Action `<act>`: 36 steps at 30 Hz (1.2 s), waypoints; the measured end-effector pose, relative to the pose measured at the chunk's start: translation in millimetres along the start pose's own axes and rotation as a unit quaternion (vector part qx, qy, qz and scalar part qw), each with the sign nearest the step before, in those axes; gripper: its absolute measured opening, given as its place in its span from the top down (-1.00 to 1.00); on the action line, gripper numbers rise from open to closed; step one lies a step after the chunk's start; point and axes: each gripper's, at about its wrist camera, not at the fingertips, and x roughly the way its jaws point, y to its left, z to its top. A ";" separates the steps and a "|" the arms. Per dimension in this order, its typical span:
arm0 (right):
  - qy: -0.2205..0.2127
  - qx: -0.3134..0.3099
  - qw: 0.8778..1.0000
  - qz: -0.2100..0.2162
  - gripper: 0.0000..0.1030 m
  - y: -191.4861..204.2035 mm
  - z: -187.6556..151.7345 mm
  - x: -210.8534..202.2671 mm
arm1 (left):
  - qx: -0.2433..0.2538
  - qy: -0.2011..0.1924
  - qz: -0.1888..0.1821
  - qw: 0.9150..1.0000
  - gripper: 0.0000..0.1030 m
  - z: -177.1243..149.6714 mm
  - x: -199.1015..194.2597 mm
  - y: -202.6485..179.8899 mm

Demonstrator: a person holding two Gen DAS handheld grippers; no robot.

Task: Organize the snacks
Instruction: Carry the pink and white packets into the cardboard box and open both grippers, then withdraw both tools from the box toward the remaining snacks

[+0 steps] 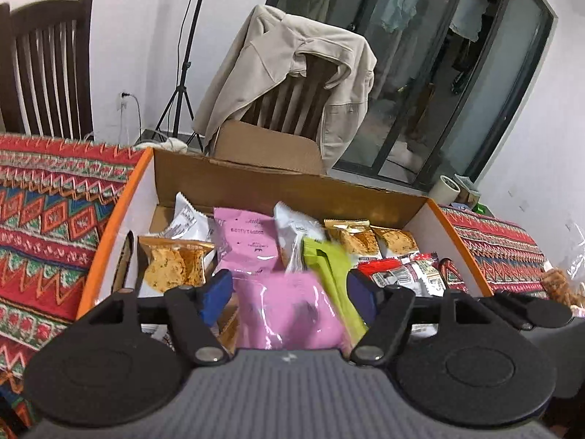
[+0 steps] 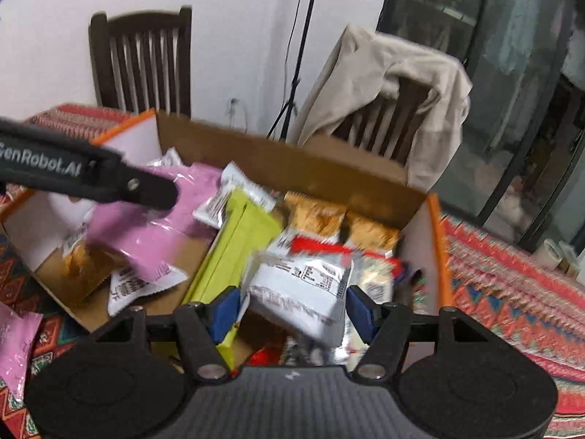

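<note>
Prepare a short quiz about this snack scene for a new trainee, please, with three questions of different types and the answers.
1. True or false: the left gripper has a pink packet between its fingers.
2. Which item lies between the fingers of the right gripper? A) a green box B) a white packet C) a red packet
3. Fill in: the snacks are gathered in a cardboard ____ with orange edges.

Key
1. True; whether it is clamped is unclear.
2. B, the white packet.
3. box, on the patterned tablecloth.
</note>
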 end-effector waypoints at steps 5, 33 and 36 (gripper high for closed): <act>-0.025 0.071 0.991 0.108 -0.48 -18.7 -3.8 -12.0 | 0.013 -0.015 0.009 1.000 -0.52 -0.3 -21.6 4.0; -0.208 0.048 0.975 0.063 -0.74 -25.8 -181.5 -339.9 | 0.019 -0.170 -0.012 0.985 -0.90 -207.2 -347.7 -18.4; -0.210 0.058 0.974 0.056 -0.75 -10.8 -221.5 -353.1 | 0.029 -0.174 0.017 0.984 -0.94 -251.8 -365.7 -23.8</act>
